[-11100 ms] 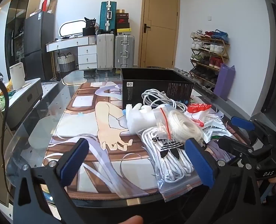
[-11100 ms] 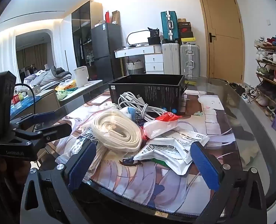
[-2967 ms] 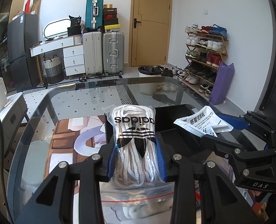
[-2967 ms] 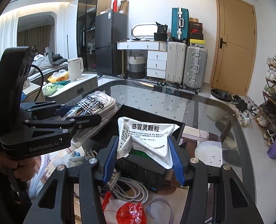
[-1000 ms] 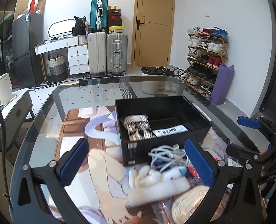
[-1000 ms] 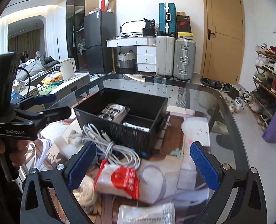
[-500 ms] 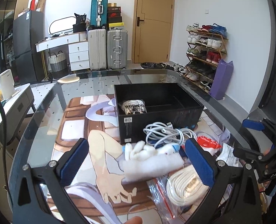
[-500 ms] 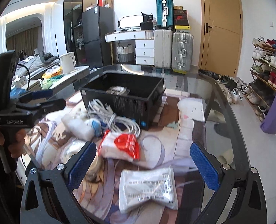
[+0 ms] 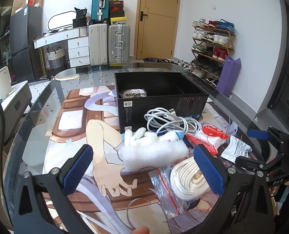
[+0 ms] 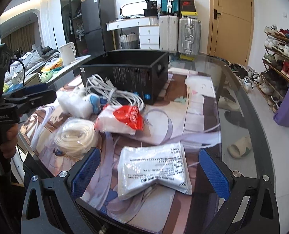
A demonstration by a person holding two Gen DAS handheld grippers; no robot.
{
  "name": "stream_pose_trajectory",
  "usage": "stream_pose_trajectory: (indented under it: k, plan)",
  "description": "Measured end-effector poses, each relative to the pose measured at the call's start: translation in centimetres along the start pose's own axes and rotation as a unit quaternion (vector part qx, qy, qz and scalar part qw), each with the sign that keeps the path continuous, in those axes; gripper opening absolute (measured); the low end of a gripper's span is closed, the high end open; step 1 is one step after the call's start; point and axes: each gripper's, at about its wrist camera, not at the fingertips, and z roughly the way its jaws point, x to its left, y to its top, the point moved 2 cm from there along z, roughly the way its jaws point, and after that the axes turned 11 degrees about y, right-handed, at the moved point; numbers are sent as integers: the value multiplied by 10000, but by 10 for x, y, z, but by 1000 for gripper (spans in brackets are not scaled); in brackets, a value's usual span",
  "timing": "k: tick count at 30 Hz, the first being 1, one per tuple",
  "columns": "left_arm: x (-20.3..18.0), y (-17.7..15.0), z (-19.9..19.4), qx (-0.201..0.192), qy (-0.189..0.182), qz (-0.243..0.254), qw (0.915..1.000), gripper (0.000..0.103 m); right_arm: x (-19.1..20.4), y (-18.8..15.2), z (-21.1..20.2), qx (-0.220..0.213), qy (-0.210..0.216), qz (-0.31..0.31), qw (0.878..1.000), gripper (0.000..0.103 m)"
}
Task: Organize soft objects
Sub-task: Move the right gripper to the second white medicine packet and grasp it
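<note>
Glass-topped table [image 9: 46, 97], printed mat: open black cardboard box [image 9: 160, 99] behind white cable tangle [image 9: 169, 120]. Left gripper [image 9: 142, 167], right gripper [image 10: 148, 167] hover, jaws apart, empty.

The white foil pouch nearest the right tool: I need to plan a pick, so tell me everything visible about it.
The white foil pouch looks like a flat, sealed, glossy sachet, wrinkled and pinched in at its near edge. Small dark print covers its top, including "999" at one corner. It lies flat on the printed mat, between the open fingers of the right tool, which do not touch it. It sits apart from the red-and-white bag behind it.
</note>
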Motion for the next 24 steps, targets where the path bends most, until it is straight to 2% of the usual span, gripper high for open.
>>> stream_pose_trajectory:
  k: [7, 12, 24]
  plan:
    - [-3, -1, -2, -42, -2, 94, 9999, 103, -15, -8, 12, 216, -75, 271, 9994, 102]
    - [2, -2, 0, 11, 32, 3, 10000, 103, -13, -8, 16, 247, -221, 100, 9994, 102]
    - [1, -5, 6, 80, 1, 49, 10000, 103, -12, -13, 15, 116, -227, 76, 9996, 102]
